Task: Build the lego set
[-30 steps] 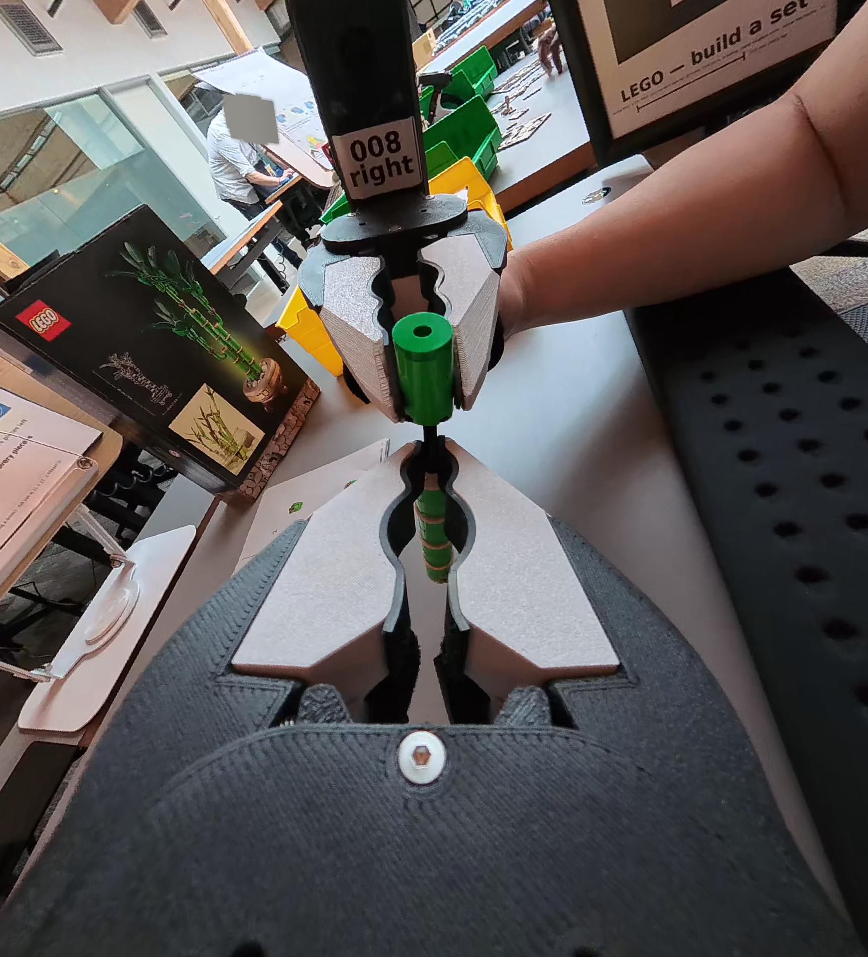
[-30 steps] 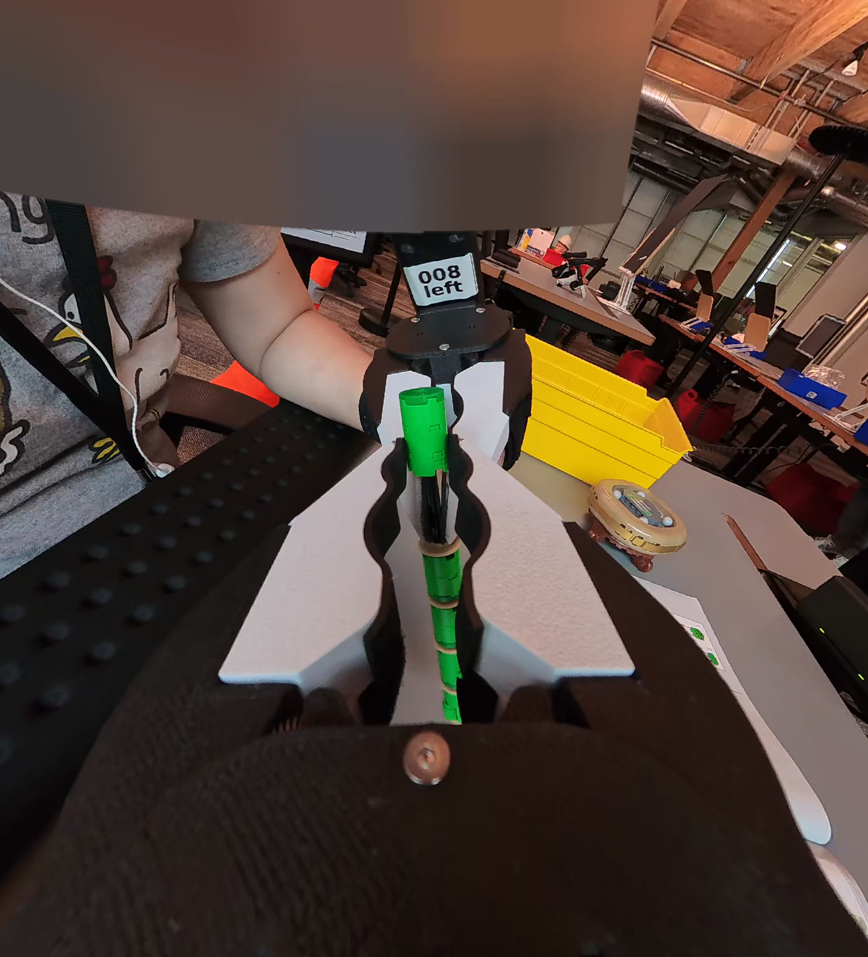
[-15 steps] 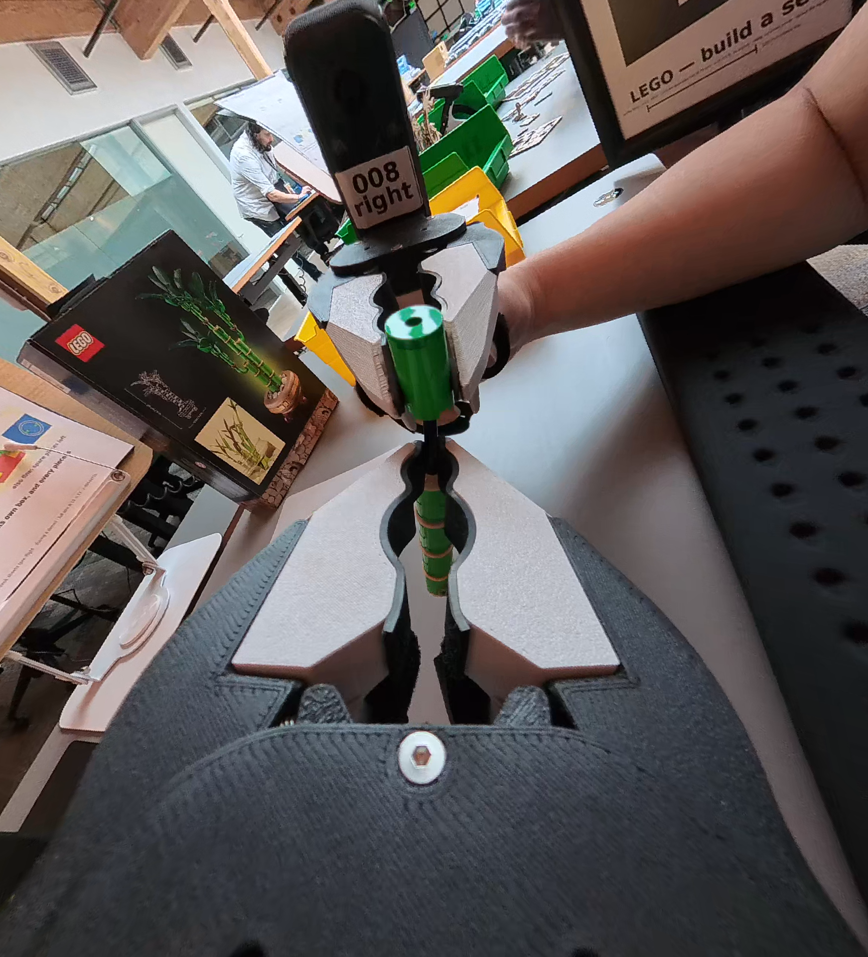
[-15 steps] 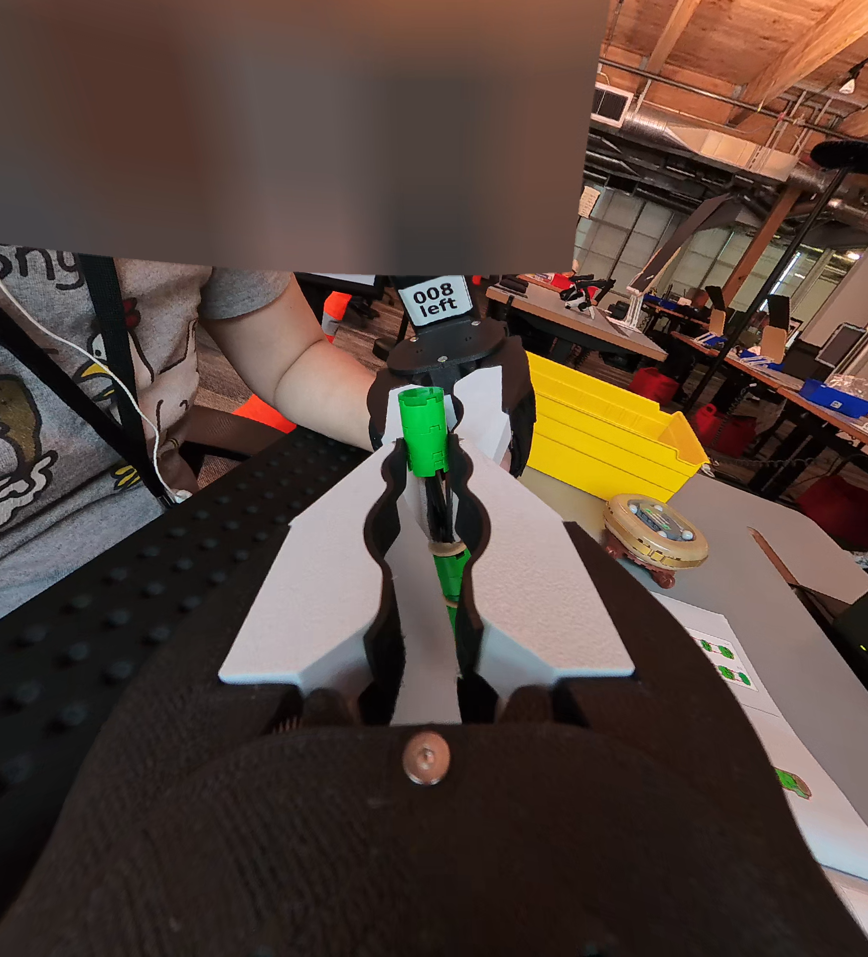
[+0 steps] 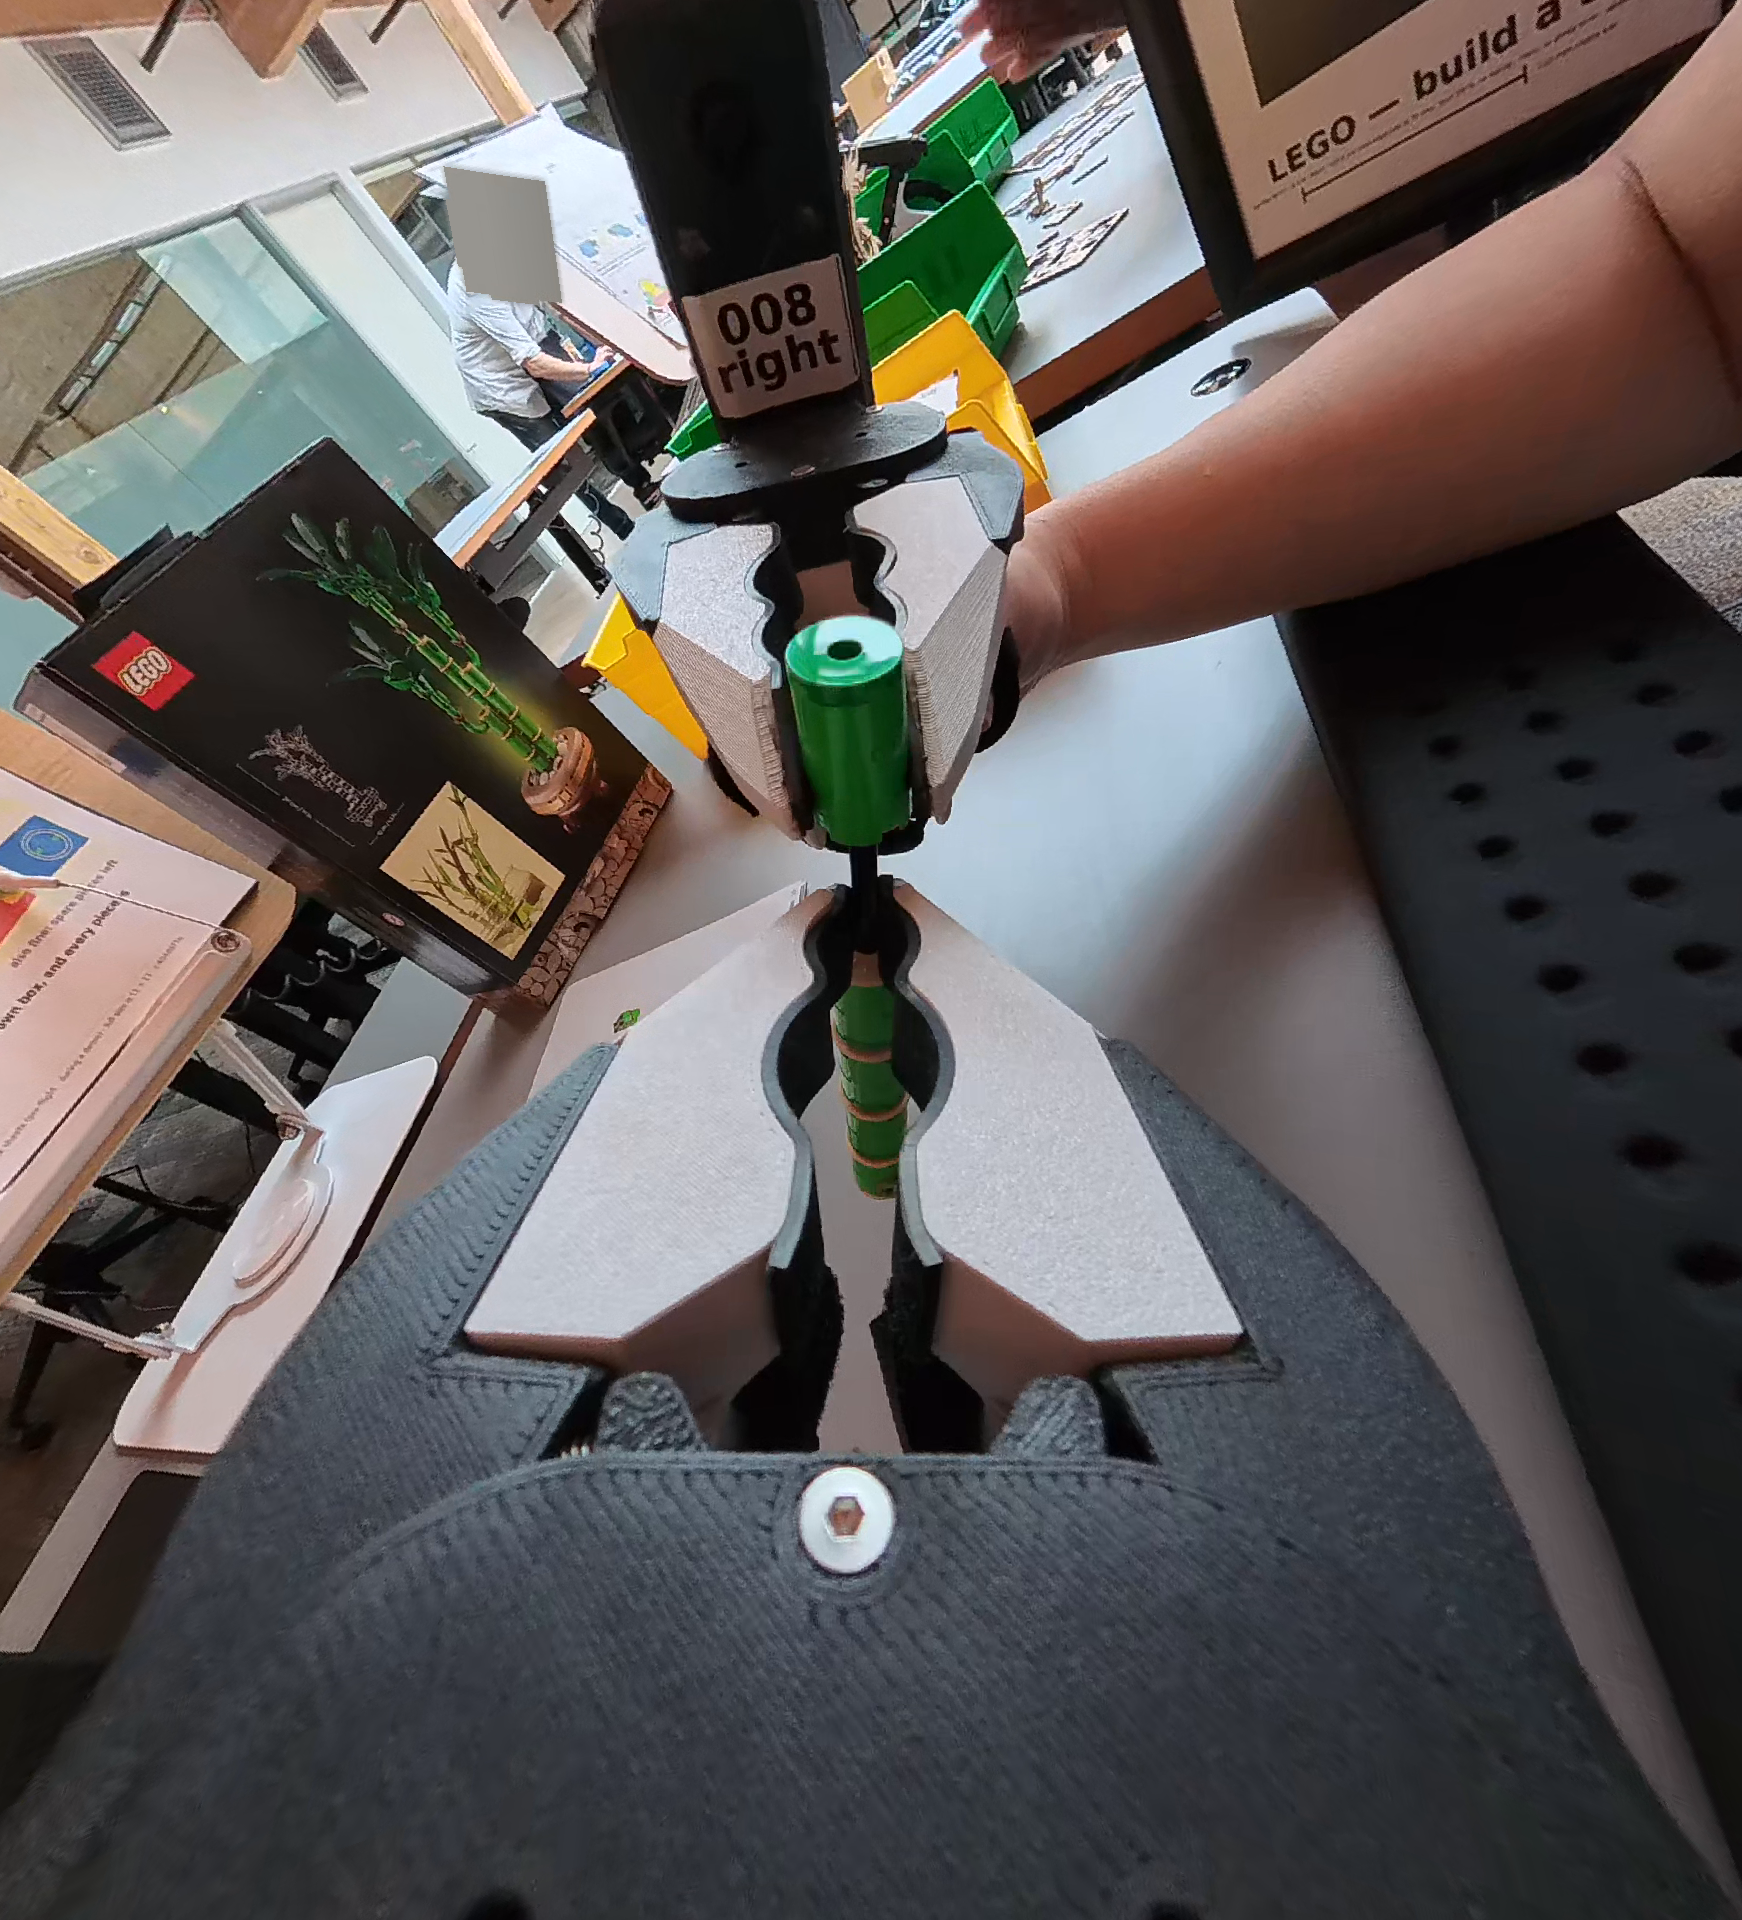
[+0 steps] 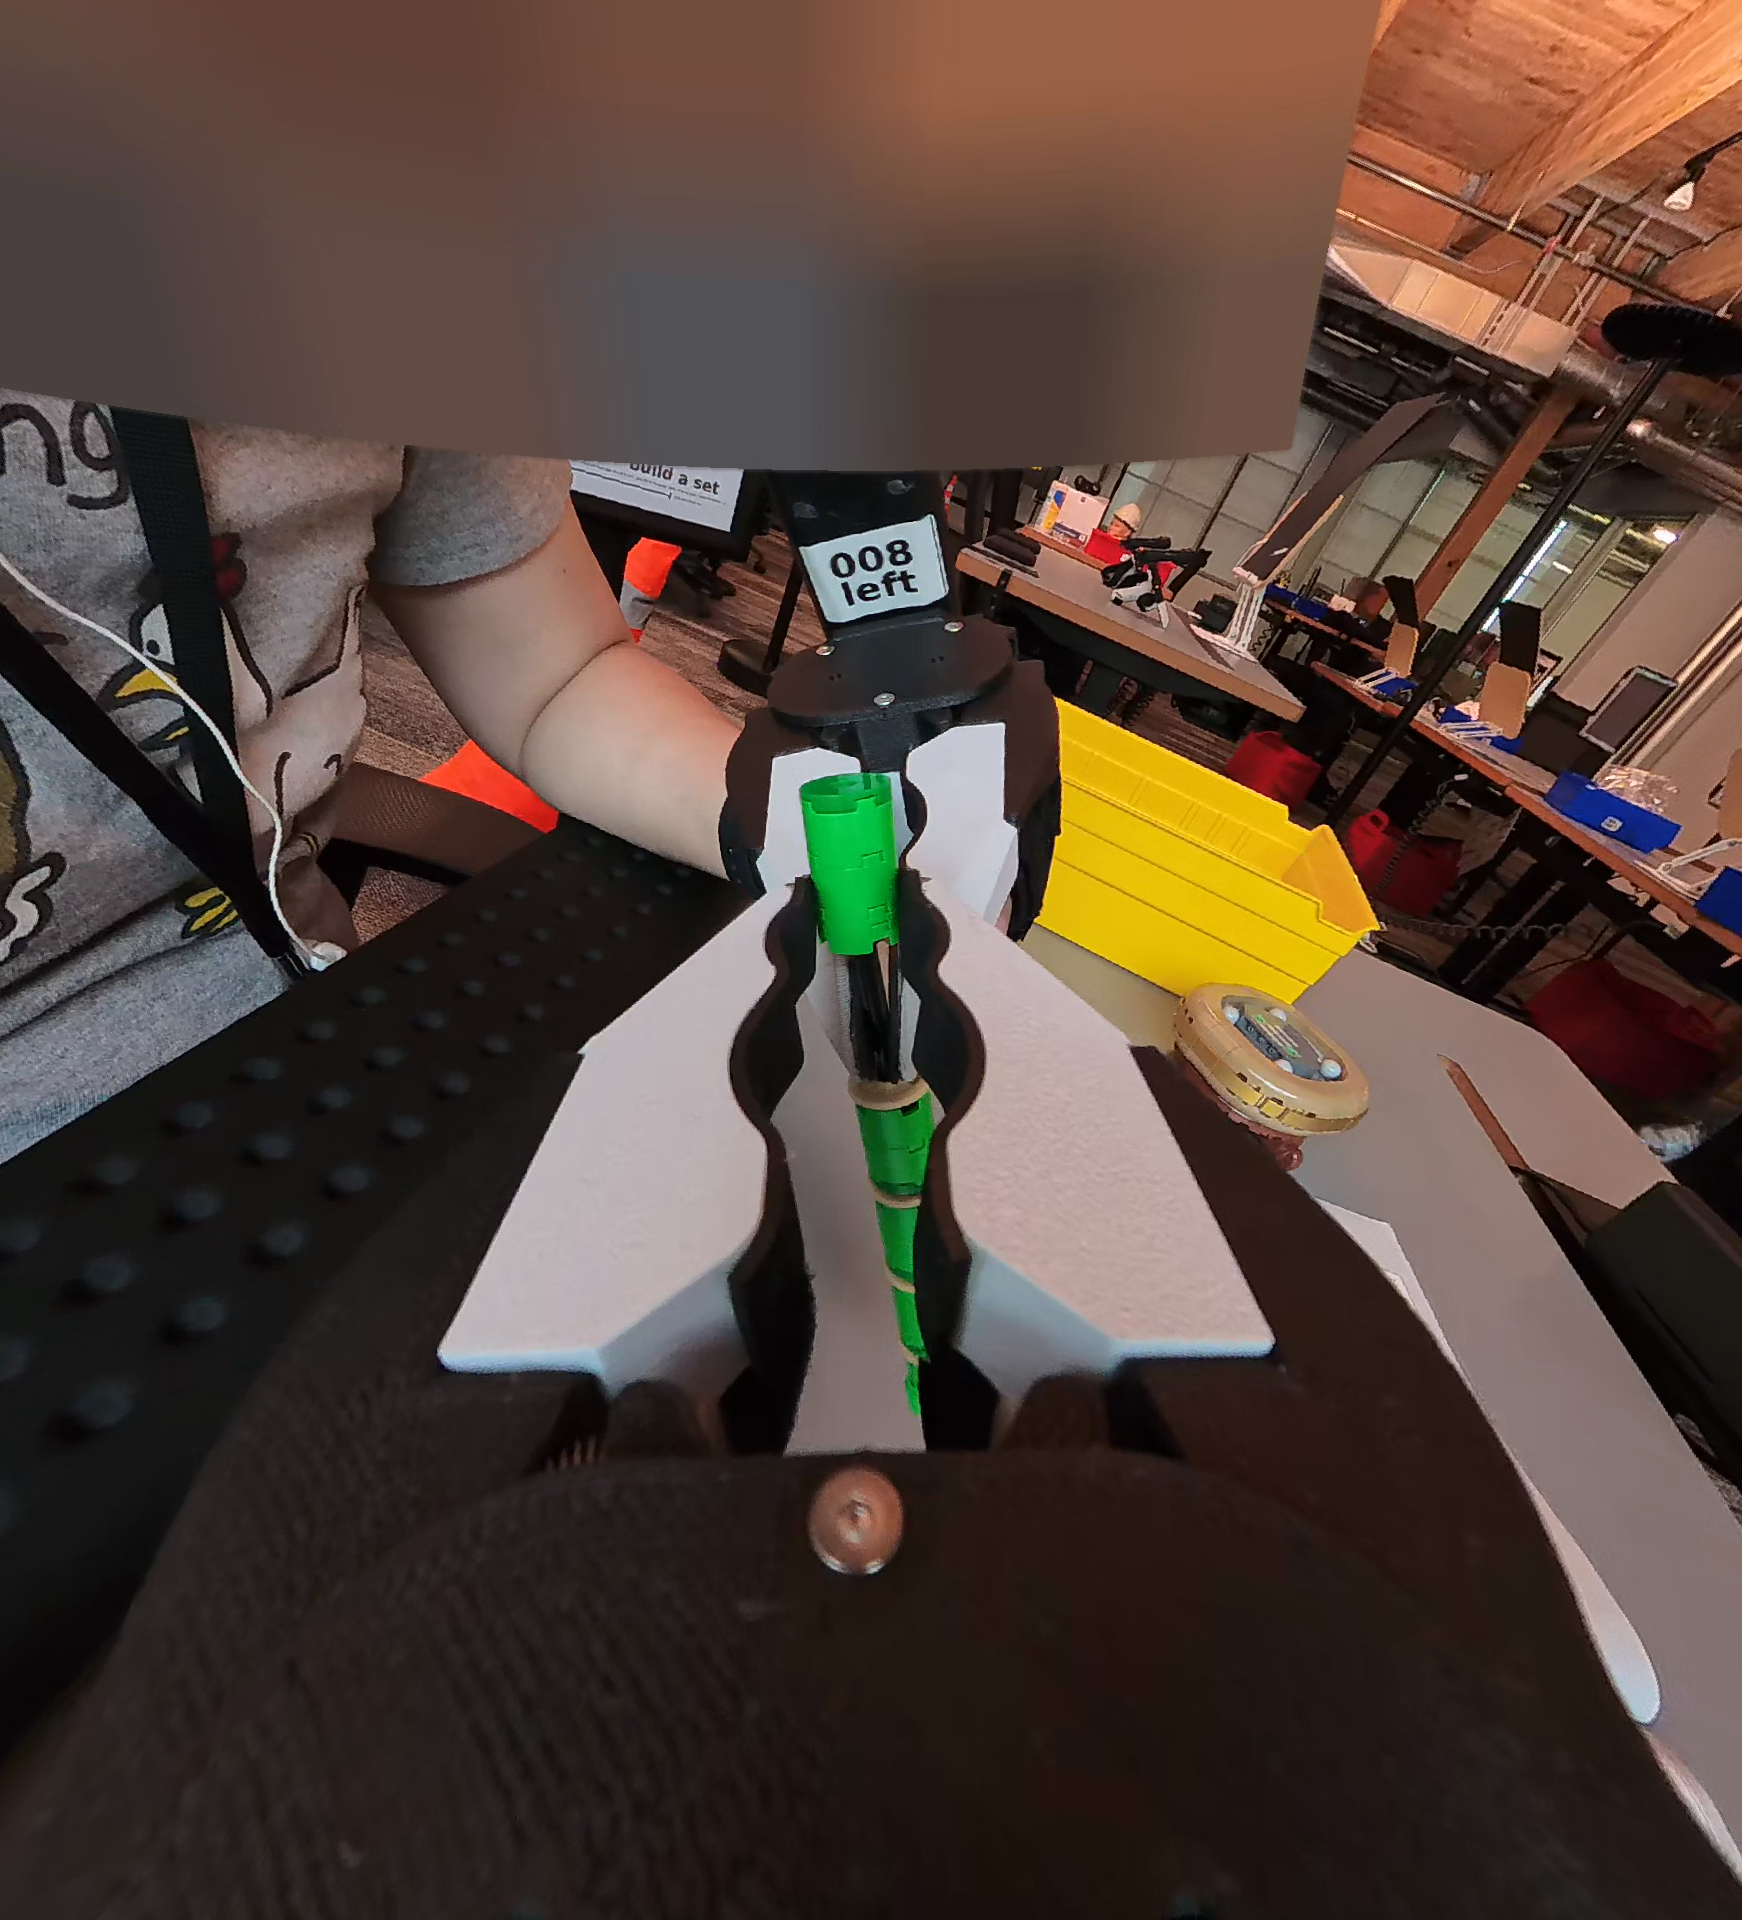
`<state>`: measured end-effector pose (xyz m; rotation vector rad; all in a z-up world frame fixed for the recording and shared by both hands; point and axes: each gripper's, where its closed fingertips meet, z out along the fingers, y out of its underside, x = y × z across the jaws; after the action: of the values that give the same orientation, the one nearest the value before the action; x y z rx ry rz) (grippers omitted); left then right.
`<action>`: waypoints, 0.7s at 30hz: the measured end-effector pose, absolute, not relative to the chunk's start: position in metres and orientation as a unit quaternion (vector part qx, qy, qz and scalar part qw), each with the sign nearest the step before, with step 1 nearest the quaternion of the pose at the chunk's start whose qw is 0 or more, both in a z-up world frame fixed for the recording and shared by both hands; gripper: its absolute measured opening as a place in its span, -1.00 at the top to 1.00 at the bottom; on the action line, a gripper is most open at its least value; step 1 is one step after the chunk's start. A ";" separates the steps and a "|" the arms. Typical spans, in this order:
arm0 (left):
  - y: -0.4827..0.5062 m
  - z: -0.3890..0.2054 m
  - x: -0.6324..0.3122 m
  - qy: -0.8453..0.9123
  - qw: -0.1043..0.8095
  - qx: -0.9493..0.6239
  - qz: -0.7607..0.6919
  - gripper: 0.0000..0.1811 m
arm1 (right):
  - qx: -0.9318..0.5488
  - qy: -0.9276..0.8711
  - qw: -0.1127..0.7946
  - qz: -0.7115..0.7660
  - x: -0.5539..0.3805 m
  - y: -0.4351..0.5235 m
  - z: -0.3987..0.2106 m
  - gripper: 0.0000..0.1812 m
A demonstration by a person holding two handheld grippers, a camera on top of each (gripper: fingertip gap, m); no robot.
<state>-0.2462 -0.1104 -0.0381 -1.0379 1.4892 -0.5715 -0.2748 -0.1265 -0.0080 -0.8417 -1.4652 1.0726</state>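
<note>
Bamboo stalk clamped in left gripper; green cylinder pinched by right gripper; labelled tags, printed box nearby.

lego box left, bin behind

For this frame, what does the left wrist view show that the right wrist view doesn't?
Only the left wrist view: the set's black box leaning at left, an instruction sheet, green bins and the sign behind.

Only the right wrist view: the round tan base on the table, the person's grey shirt, and blue bins far off.

Both: the left gripper shut on the banded stalk, the right gripper shut on the green cylinder, a black rod between them, and a yellow bin.
</note>
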 end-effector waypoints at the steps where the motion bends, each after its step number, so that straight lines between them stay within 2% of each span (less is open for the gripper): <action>1: -0.111 -0.038 -0.246 0.637 0.580 -0.444 -0.246 0.99 | -0.353 -0.616 0.541 0.451 -0.275 -0.127 -0.008 0.83; 21: -0.110 -0.035 -0.247 0.628 0.569 -0.458 -0.269 0.99 | -0.362 -0.593 0.536 0.480 -0.273 -0.122 -0.004 0.83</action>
<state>-0.2472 -0.1101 -0.0355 -1.0751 1.4738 -0.6316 -0.2727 -0.1221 -0.0038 -0.8609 -1.4114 1.1424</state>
